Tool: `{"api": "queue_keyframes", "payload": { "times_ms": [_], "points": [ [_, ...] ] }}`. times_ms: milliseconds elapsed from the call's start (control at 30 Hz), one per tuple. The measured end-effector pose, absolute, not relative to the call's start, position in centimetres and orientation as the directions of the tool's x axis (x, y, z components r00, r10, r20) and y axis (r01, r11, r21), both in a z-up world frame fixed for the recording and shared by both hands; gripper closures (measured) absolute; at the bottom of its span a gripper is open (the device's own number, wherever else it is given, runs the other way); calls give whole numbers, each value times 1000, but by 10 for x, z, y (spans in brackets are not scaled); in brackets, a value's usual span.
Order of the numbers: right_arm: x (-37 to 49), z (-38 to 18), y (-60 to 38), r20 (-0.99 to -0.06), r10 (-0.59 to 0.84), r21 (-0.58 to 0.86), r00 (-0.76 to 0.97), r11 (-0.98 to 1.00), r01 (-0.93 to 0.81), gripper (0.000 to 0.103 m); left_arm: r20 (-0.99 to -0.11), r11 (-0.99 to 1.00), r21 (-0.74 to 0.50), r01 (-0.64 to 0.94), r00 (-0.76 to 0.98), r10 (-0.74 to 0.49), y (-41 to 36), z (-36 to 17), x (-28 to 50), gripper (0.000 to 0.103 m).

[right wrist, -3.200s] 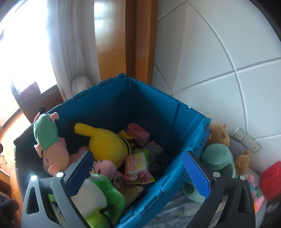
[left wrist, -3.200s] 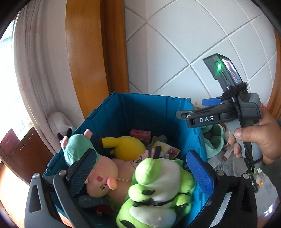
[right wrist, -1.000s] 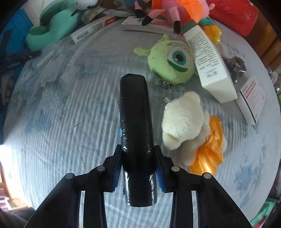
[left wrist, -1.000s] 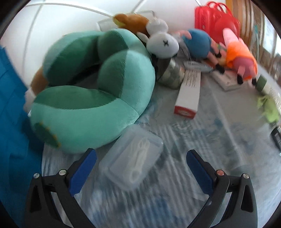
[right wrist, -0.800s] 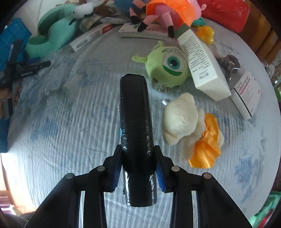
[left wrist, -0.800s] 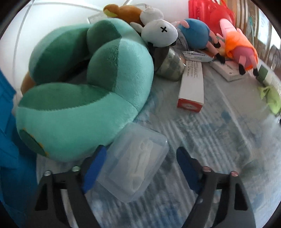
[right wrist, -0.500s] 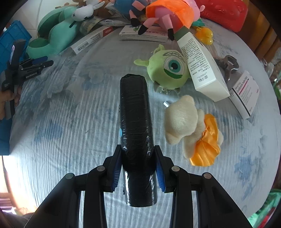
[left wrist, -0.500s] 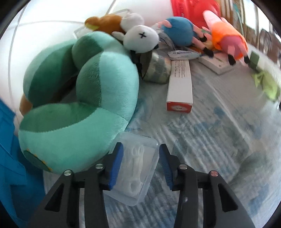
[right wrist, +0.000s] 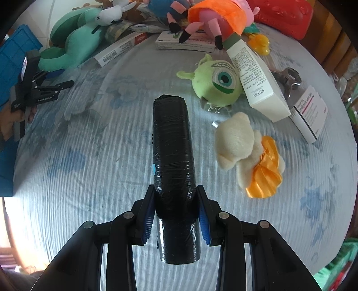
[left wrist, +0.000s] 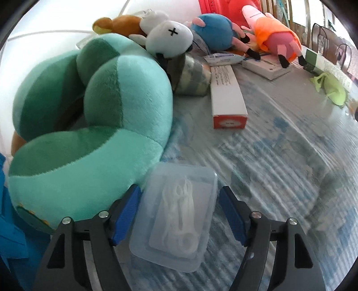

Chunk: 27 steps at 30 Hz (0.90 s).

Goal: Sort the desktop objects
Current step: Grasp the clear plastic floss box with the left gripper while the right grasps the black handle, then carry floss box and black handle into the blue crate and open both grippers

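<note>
The left gripper (left wrist: pixel 179 210), which half a second ago pinched the clear plastic case (left wrist: pixel 176 215), now stands open around it on the table (left wrist: pixel 279 156). The right gripper (right wrist: pixel 175 215) still clamps the black roll (right wrist: pixel 173 161) above the table, so only the roll is ready to be sorted.

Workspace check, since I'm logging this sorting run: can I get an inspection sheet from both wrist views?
Surface: blue-patterned tablecloth, wrinkled.
Job's things: clear plastic case between the left gripper's fingers; black wrapped roll clamped in the right gripper.
Clutter: green neck pillow, one-eyed green plush, cream plush with orange bow, cartons, pig plush toys.
Grippers: left gripper open around the case; right gripper shut on the roll.
Cables: nothing seen.
Surroundings: blue bin, red bag.
</note>
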State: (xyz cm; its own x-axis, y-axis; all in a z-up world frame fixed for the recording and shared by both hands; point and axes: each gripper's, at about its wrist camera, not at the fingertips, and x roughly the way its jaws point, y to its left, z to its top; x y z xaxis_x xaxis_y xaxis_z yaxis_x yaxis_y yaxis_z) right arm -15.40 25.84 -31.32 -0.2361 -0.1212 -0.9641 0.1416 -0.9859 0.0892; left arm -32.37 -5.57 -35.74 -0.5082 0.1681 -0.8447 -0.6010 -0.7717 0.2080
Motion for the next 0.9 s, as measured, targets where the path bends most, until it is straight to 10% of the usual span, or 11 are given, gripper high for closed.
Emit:
{"api": "queue_keyframes", "payload": {
  "times_ms": [600,900],
  "points": [
    [-159,-282,233,-950,-117,68,-289,-982,174,69,-831,-885,94,-455,-525,182,-65,-300,-279,41],
    [-160,-217,186,-915,-153,50,-373,-961,273,69,-774,-917,125,-380,-615,149,-62,-170,-215,41]
  ]
}}
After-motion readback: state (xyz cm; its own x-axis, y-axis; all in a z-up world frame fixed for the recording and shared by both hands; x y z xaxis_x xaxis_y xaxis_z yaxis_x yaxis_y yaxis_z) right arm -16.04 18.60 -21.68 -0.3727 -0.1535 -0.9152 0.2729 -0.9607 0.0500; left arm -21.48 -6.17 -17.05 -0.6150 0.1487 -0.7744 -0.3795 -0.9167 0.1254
